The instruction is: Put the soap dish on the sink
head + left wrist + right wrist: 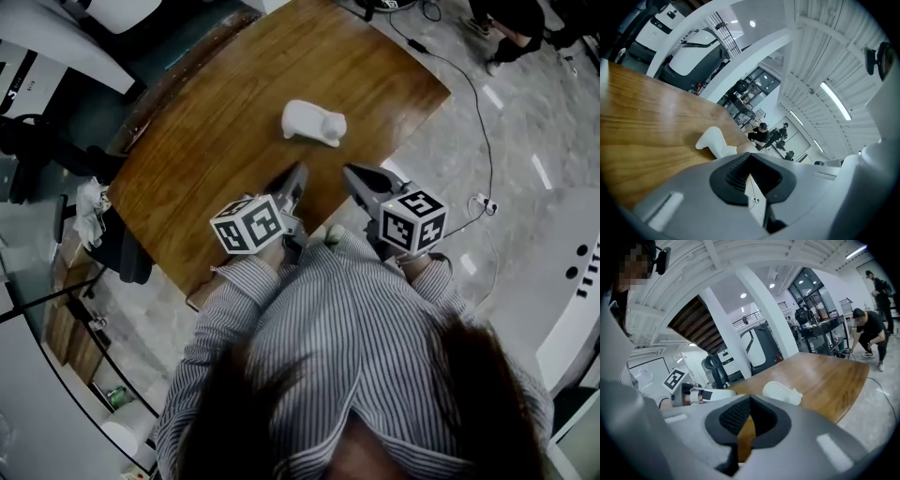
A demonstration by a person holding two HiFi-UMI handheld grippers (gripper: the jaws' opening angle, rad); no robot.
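Note:
A white moulded soap dish (314, 123) lies alone on the brown wooden table (216, 141), towards its far side. It also shows ahead of both grippers, as the white dish (715, 142) on the wood and the white dish (782, 392). My left gripper (298, 171) hovers at the table's near edge, short of the dish, jaws shut with nothing between them (749, 155). My right gripper (349, 172) sits beside it to the right, over the table's edge, also shut and empty (749, 398). No sink shows in any view.
A black cable (469, 103) runs across the tiled floor right of the table to a power strip (485, 203). A dark chair (122, 248) stands at the table's left. A person (869, 331) bends down beyond the table's far end.

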